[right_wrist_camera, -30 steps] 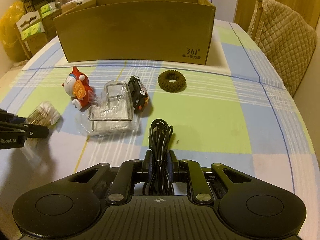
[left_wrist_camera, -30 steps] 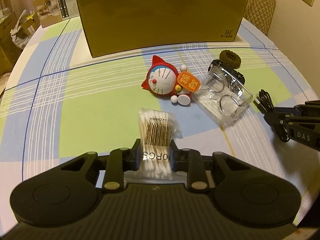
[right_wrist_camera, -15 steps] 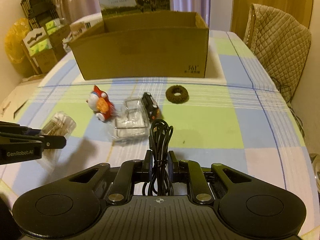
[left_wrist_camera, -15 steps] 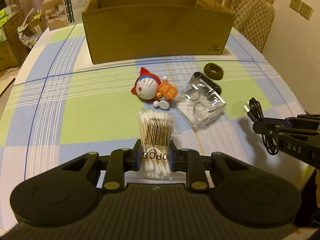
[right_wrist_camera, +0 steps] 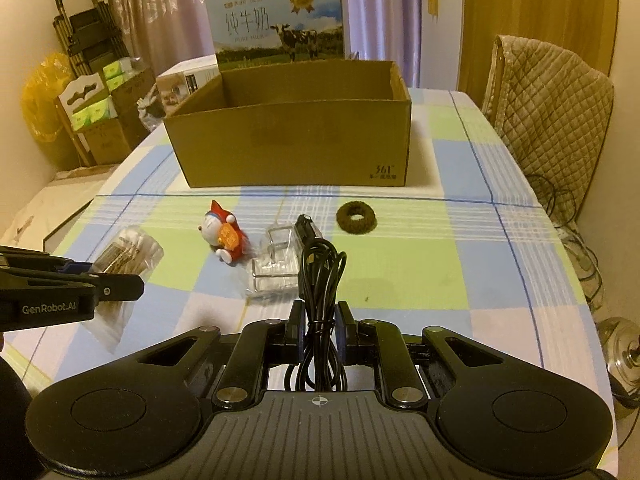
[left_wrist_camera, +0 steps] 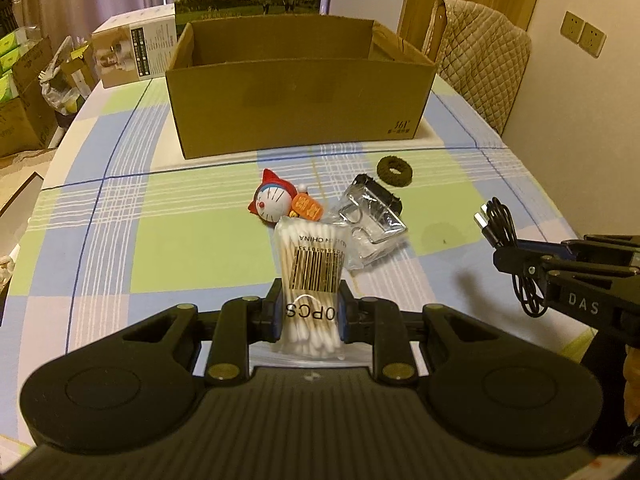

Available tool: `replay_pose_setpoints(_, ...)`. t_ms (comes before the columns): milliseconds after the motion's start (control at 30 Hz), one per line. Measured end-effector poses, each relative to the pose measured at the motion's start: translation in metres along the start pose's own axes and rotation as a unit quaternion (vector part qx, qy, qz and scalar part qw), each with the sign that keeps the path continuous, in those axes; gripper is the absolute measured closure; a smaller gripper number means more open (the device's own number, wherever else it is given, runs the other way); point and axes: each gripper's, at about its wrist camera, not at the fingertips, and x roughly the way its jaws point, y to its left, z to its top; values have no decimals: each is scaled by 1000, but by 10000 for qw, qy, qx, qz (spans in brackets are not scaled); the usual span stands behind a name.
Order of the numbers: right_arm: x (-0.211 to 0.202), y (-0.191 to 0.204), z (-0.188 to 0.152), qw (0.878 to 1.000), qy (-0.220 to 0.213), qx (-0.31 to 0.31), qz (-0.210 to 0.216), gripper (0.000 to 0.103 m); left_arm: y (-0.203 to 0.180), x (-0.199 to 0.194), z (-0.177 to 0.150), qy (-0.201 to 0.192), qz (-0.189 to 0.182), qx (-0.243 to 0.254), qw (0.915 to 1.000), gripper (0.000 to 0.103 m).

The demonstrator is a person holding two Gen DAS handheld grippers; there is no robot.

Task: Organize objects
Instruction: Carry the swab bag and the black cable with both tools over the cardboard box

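Note:
My left gripper [left_wrist_camera: 308,304] is shut on a clear bag of cotton swabs [left_wrist_camera: 312,276], held up off the checked tablecloth; the same bag [right_wrist_camera: 128,250] shows at the left in the right wrist view. My right gripper [right_wrist_camera: 318,322] is shut on a coiled black cable [right_wrist_camera: 320,280], also lifted; the cable [left_wrist_camera: 500,226] hangs at the right in the left wrist view. An open cardboard box [left_wrist_camera: 300,92] [right_wrist_camera: 292,136] stands at the far side. On the cloth lie a Doraemon toy [left_wrist_camera: 280,204] [right_wrist_camera: 224,236], a clear plastic packet [left_wrist_camera: 372,220] [right_wrist_camera: 280,264] and a dark hair tie [left_wrist_camera: 395,170] [right_wrist_camera: 356,218].
A milk carton [right_wrist_camera: 280,28] and a white box [left_wrist_camera: 132,52] stand behind the cardboard box. A quilted chair [right_wrist_camera: 552,108] is at the right of the table [right_wrist_camera: 500,264]. Stacked cartons [right_wrist_camera: 100,120] crowd the floor at the left.
Both grippers have risen with the swab bag and the cable; the table objects look smaller and the box's inside has come into view.

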Motion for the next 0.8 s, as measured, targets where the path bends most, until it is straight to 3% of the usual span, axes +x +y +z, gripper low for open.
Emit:
replay_pose_setpoints(400, -10, -2, 19, 9999, -105, -59, 74, 92, 3, -18, 11, -154, -26, -39, 9999, 83)
replay_pose_setpoints(633, -7, -13, 74, 9994, -295, -125, 138, 92, 15, -20, 44, -326, -90, -52, 9994, 83)
replay_pose_setpoints(800, 7, -17, 126, 9985, -422, -315, 136, 92, 26, -17, 86, -485, -86, -24, 9988, 83)
